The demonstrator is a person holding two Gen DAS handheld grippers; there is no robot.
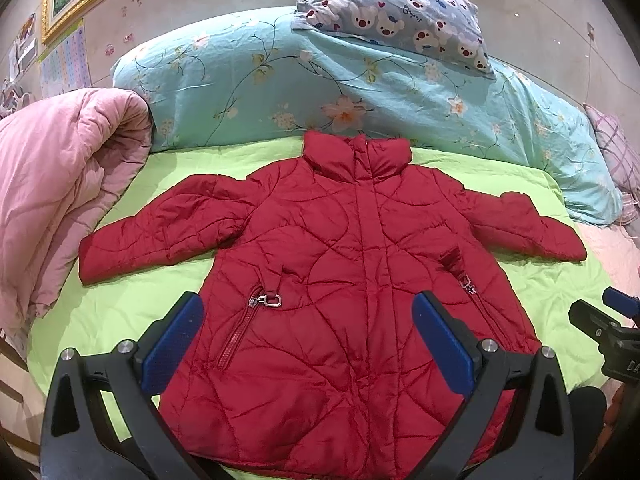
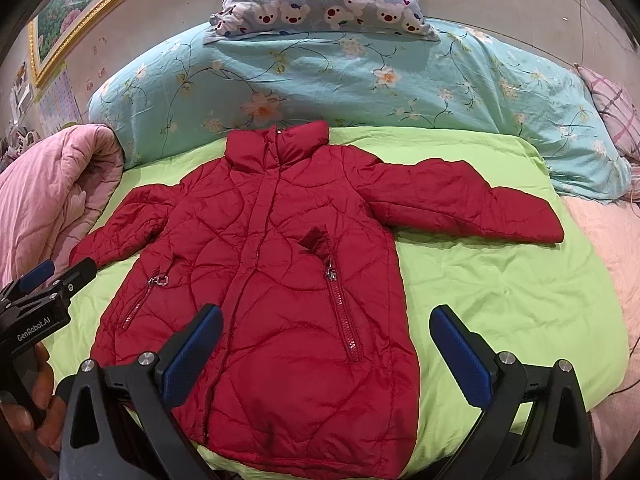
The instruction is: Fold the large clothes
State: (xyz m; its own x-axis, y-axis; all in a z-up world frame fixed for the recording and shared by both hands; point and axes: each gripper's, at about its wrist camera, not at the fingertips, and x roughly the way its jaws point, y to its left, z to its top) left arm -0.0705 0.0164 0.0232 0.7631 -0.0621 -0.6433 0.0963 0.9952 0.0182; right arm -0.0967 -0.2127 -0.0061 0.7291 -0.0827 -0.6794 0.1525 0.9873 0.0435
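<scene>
A red quilted jacket (image 1: 340, 264) (image 2: 272, 272) lies flat and face up on the lime green sheet (image 1: 120, 304), collar toward the pillows, both sleeves spread out sideways. My left gripper (image 1: 306, 340) hovers open above the jacket's lower front, nothing between its blue pads. My right gripper (image 2: 326, 354) is open over the jacket's lower right side and hem, also holding nothing. In the left wrist view the right gripper (image 1: 616, 320) shows at the right edge. In the right wrist view the left gripper (image 2: 40, 284) shows at the left edge, held by a hand (image 2: 36, 396).
A rolled pink quilt (image 1: 60, 192) lies along the left side of the bed. A turquoise floral duvet (image 1: 320, 76) and a bear-print pillow (image 1: 396, 12) are stacked behind the collar. A pale pink blanket (image 2: 604, 248) sits at the right. Green sheet (image 2: 500, 288) lies bare right of the jacket.
</scene>
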